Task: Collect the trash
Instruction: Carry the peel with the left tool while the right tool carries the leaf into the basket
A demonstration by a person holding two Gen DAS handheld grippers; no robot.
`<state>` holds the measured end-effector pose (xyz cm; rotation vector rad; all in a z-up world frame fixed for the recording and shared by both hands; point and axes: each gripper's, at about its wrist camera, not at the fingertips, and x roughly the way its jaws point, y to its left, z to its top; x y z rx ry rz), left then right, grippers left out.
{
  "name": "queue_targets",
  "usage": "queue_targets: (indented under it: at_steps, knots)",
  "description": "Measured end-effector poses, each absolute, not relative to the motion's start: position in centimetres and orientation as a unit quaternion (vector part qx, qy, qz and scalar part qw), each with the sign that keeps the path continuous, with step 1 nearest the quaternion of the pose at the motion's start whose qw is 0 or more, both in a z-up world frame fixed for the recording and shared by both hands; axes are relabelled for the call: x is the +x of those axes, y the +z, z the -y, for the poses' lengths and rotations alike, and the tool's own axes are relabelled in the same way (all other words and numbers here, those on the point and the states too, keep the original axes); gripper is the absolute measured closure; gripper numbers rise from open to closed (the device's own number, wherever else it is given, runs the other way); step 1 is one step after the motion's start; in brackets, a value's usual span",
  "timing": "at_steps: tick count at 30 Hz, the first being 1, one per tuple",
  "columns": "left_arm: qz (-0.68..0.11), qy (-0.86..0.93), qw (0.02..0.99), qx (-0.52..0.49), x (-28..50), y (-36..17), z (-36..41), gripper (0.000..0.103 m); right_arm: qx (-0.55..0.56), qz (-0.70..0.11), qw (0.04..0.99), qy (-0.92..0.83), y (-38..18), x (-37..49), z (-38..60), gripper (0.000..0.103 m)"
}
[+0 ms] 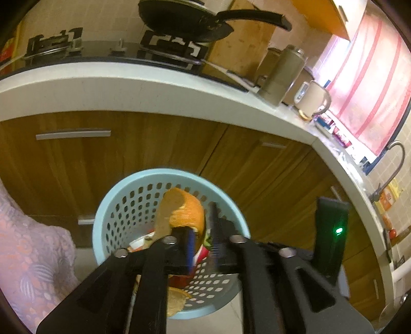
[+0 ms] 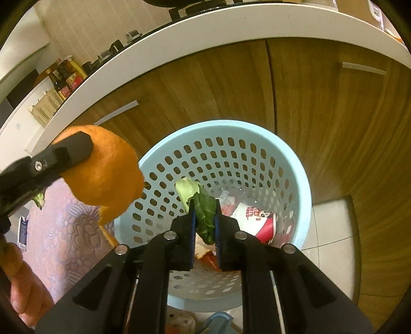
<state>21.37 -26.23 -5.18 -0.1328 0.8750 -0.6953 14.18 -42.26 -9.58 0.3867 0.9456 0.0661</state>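
A light blue perforated trash basket [image 1: 110, 205] stands on the floor before wooden cabinets; it also shows in the right wrist view [image 2: 295, 179]. My left gripper [image 1: 203, 239] is shut on a large orange peel [image 1: 187, 208] and holds it above the basket's rim; the peel also shows in the right wrist view [image 2: 102, 169]. My right gripper [image 2: 204, 231] is shut on a green vegetable leaf [image 2: 203, 213] and holds it over the basket's opening. Inside the basket lie a red and white paper cup [image 2: 257, 221] and other scraps.
A white countertop [image 1: 128, 84] runs above the cabinets, with a gas stove [image 1: 102, 48], a black frying pan [image 1: 185, 18], a kettle [image 1: 313, 100] and a tap [image 1: 395, 159]. A pink patterned cloth [image 1: 30, 244] hangs at the left. Sauce bottles [image 2: 64, 77] stand on the counter.
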Motion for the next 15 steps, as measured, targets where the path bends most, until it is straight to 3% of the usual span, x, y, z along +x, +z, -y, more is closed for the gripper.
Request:
queue_targets:
  at_steps: [1,2,4,15]
  knots:
    - [-0.420,-0.327,0.844,-0.063,21.4,-5.4,26.2,0.053,0.189,-0.452,0.871,0.031,-9.5,14.2,42.4,0.079]
    - [-0.424,-0.323,0.844,-0.063,21.3,-5.7,26.1,0.049,0.191,-0.450,0.872,0.031,-9.5,14.1,42.4,0.070]
    - [-0.433,-0.322,0.840,-0.055,21.1,-6.3,25.8,0.049,0.189,-0.446,0.875,0.029,-9.2,13.9,42.4,0.061]
    - [-0.495,-0.308,0.813,-0.009,20.4,-7.4,23.1,0.043,0.187,-0.430,0.883,0.021,-7.1,13.1,41.8,0.061]
